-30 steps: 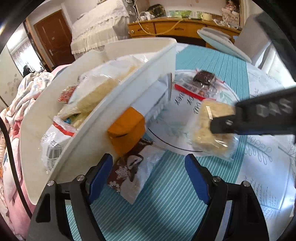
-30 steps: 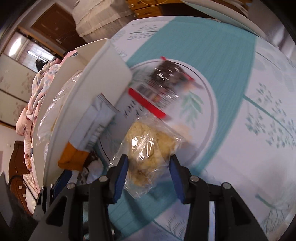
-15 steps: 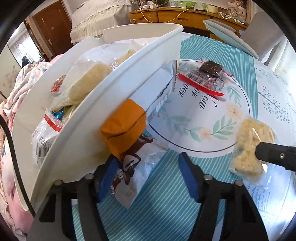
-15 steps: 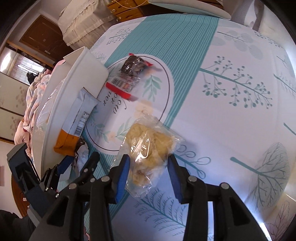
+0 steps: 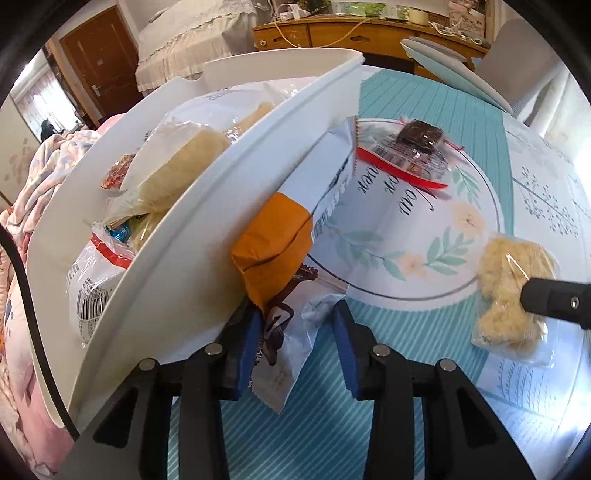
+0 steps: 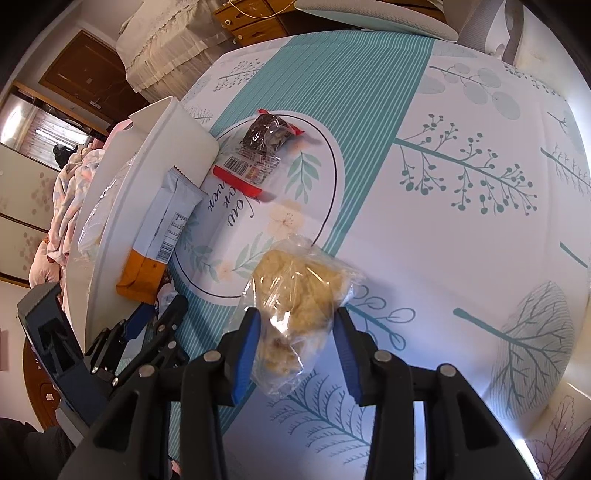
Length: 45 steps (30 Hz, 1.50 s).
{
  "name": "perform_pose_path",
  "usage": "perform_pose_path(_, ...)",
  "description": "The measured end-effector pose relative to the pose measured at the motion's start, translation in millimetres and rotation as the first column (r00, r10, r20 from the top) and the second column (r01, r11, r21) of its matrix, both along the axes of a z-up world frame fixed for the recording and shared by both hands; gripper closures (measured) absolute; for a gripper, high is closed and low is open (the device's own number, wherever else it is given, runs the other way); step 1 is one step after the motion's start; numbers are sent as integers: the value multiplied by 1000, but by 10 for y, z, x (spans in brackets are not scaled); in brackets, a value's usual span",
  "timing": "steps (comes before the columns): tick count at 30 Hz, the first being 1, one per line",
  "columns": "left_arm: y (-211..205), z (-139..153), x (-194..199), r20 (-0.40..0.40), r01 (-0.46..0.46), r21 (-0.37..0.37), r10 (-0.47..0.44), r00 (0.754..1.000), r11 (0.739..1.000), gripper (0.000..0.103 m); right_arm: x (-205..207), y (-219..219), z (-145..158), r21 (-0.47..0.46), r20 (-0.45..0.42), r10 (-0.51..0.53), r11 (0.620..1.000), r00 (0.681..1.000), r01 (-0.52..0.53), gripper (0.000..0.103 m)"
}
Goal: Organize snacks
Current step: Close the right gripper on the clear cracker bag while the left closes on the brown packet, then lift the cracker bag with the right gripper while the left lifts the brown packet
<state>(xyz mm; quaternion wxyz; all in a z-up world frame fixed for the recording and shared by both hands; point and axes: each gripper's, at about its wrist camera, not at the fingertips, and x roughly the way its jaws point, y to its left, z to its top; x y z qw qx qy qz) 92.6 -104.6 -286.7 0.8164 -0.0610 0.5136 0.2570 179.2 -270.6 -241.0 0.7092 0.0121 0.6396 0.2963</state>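
A brown-and-white snack packet [image 5: 288, 343] lies on the teal-striped tablecloth beside the white bin [image 5: 258, 147]. My left gripper [image 5: 297, 347] straddles it. Its jaws are closing; the left pad touches the packet and a thin gap shows at the right pad. An orange-and-white packet [image 5: 288, 221] leans on the bin wall just above. My right gripper [image 6: 295, 332] is shut on a clear bag of yellow crumbly snack [image 6: 295, 302], held just above the cloth. One of its fingers [image 5: 554, 299] shows in the left wrist view. A red-edged packet with a dark cake [image 6: 258, 155] lies further back.
The white bin [image 6: 122, 221] holds several snack bags and stands at the table's left edge. Pink bedding [image 5: 55, 158] lies beyond it. A wooden sideboard [image 5: 332, 33] and a chair [image 5: 517, 48] stand behind the table. Patterned cloth [image 6: 461, 221] stretches to the right.
The left jaws have narrowed around the brown-and-white packet. The right gripper has carried the yellow snack bag away from the bin, towards the right and nearer side of the table.
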Motion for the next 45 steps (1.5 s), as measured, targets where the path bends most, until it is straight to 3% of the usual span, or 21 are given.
perform_pose_path(18, -427, 170, -341, -71, 176, -159, -189, 979, 971, 75, -199, -249, 257, 17, -13, -105, 994, 994, 105, 66)
perform_pose_path(25, -468, 424, -415, -50, 238, -174, -250, 967, 956, 75, -341, -288, 364, 44, -26, -116, 992, 993, 117, 81)
perform_pose_path(33, -515, 795, -488, 1, 329, -173, -334, 943, 928, 76, -438, -201, 431, 12, -26, -113, 993, 993, 114, 82)
perform_pose_path(38, -427, 1058, -534, 46, 353, -161, -350, 936, 922, 77, -449, -251, 442, -13, -36, -171, 985, 985, 170, 82)
perform_pose_path(41, -328, 1207, -567, 87, 349, -172, -339, 937, 921, 78, -441, -315, 423, -13, -56, -222, 975, 973, 221, 74)
perform_pose_path(43, -252, 1306, -616, 119, 340, -183, -323, 939, 922, 78, -430, -352, 399, -12, -71, -258, 966, 963, 258, 56)
perform_pose_path(45, -189, 1339, -640, 135, 332, -193, -311, 941, 923, 78, -442, -389, 374, -6, -91, -297, 955, 950, 298, 55)
